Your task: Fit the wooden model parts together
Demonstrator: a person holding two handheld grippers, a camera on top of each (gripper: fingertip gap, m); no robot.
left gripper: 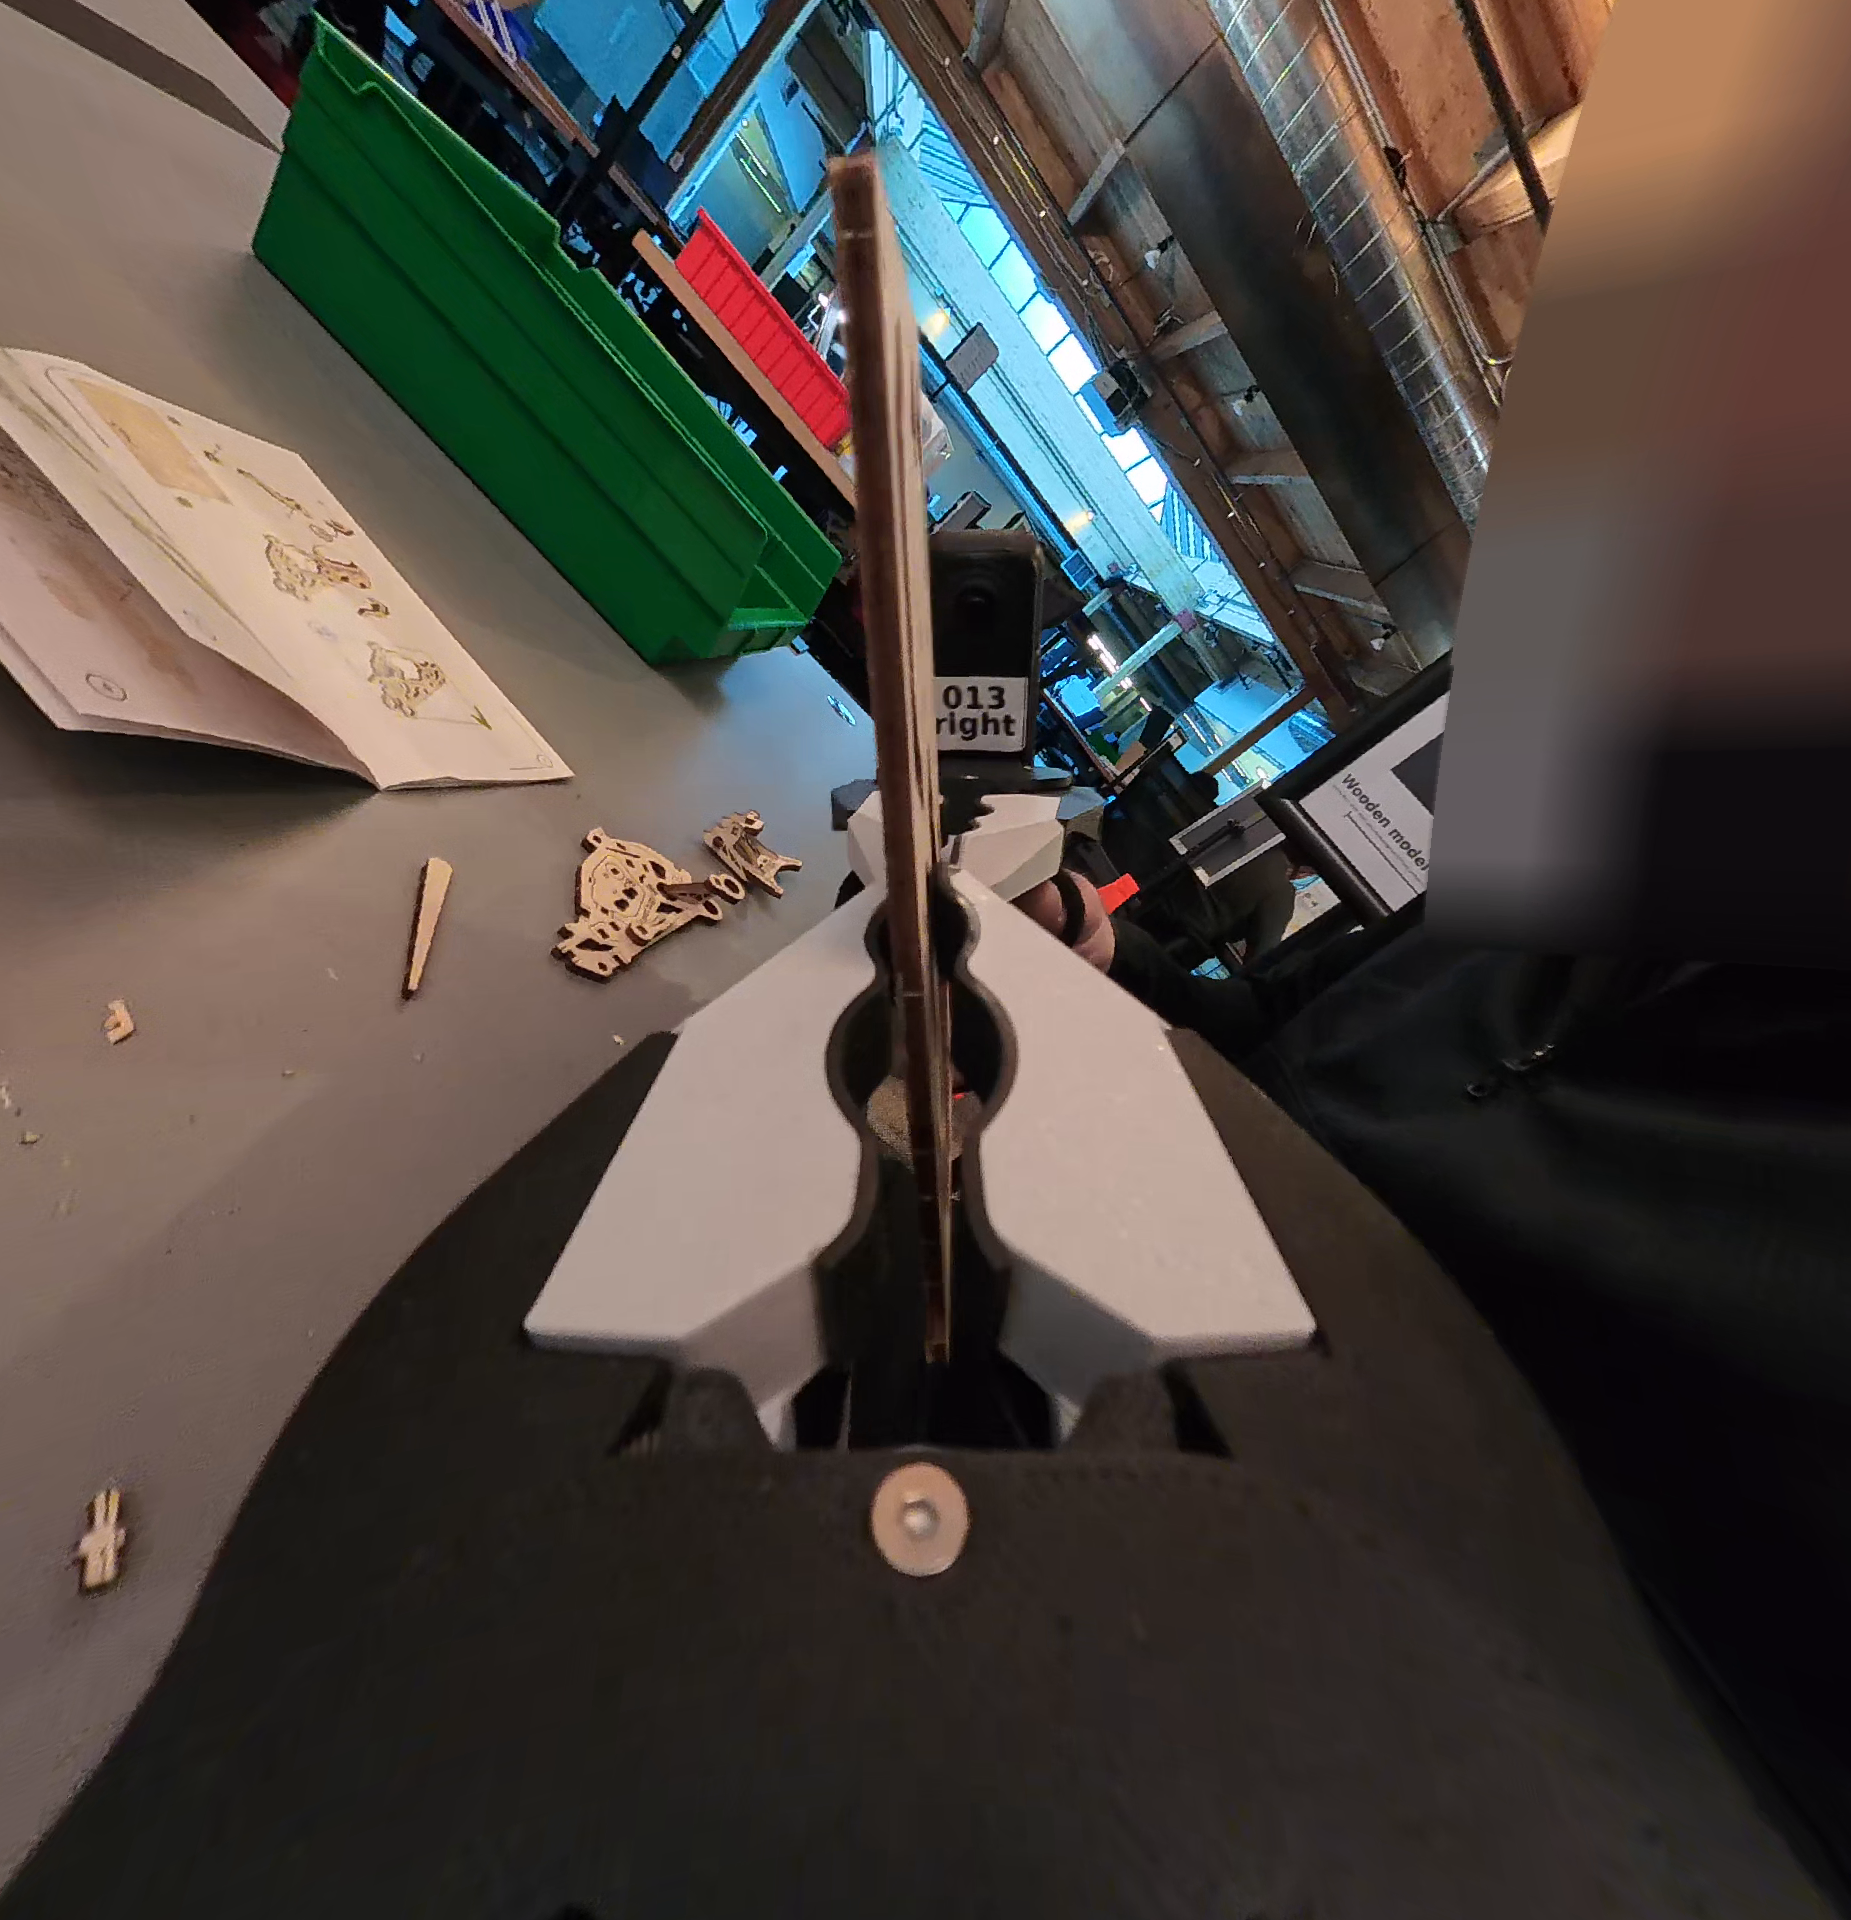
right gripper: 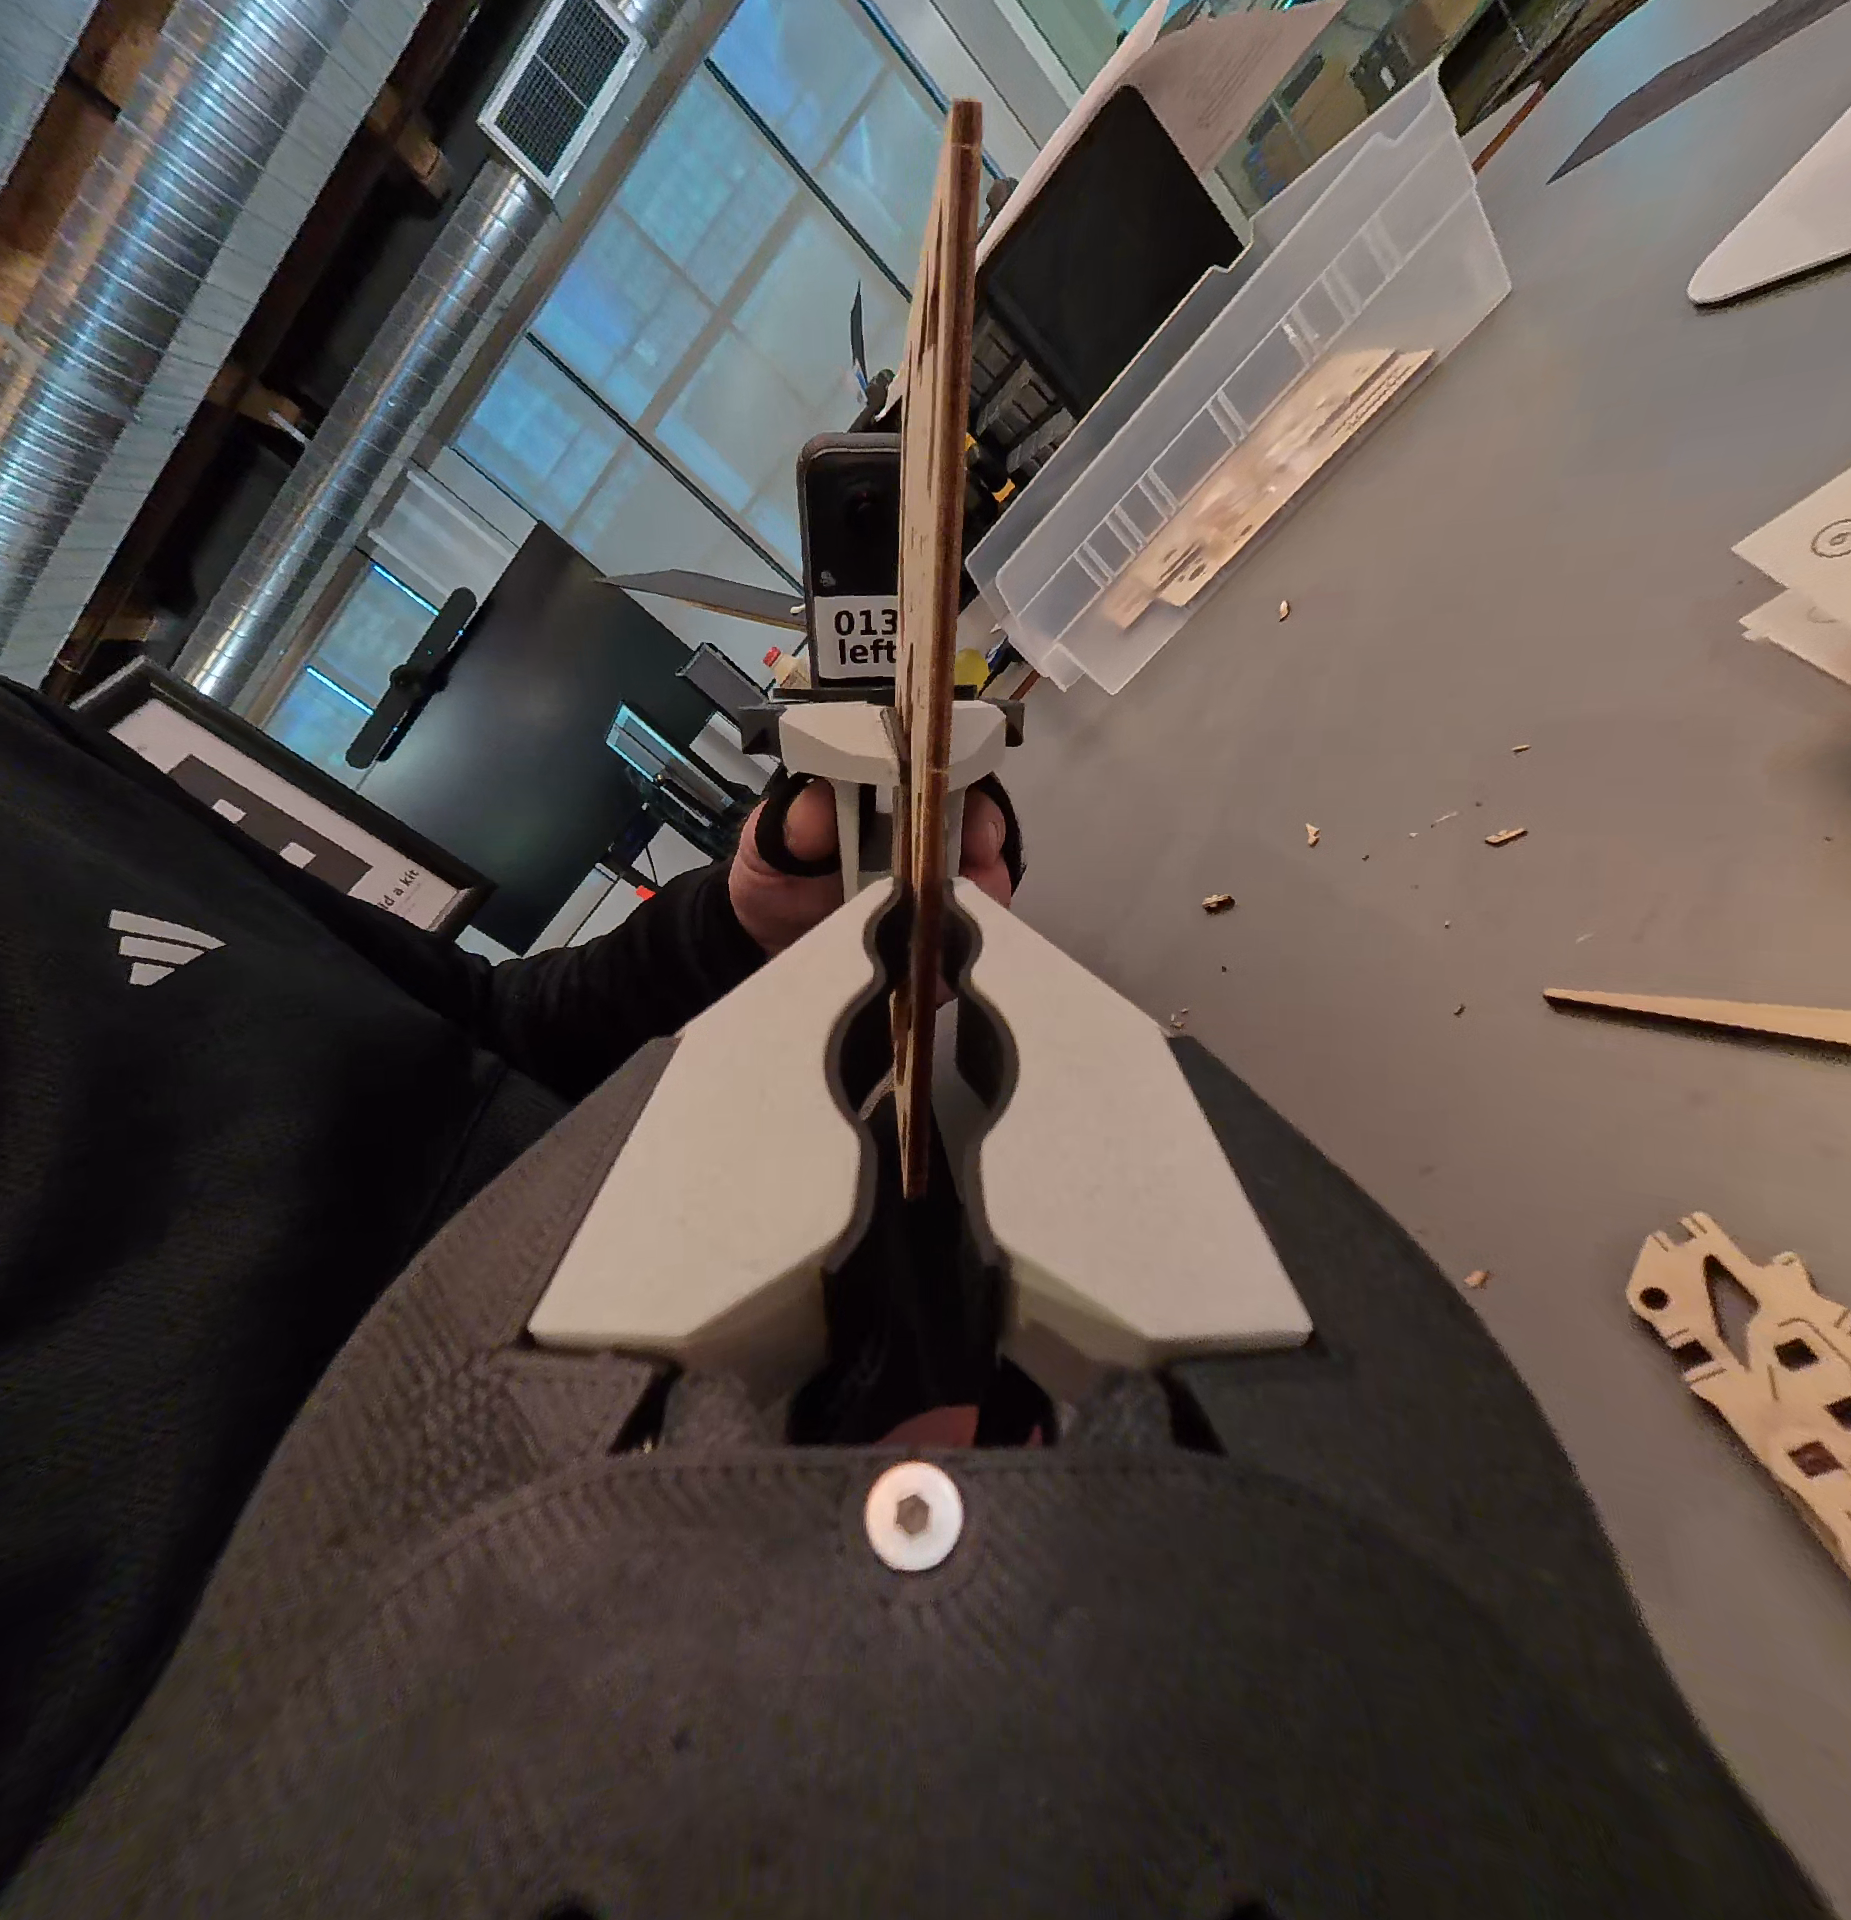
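- A grey table [left gripper: 225, 1091] is stretching across the foreground, taking soft, even light
- Beyond the table, tall glazed windows [right gripper: 692, 281] are glowing blue with daylight
- Silver ribbed ventilation ducts [right gripper: 142, 270] are running beside the windows, with a white vent grille [right gripper: 562, 88] sitting between them
- Another ribbed duct [left gripper: 1357, 239] is hanging along timber beams [left gripper: 1014, 187] high above the table
- Dark shelving racks [left gripper: 630, 135] are standing behind the table's far edge
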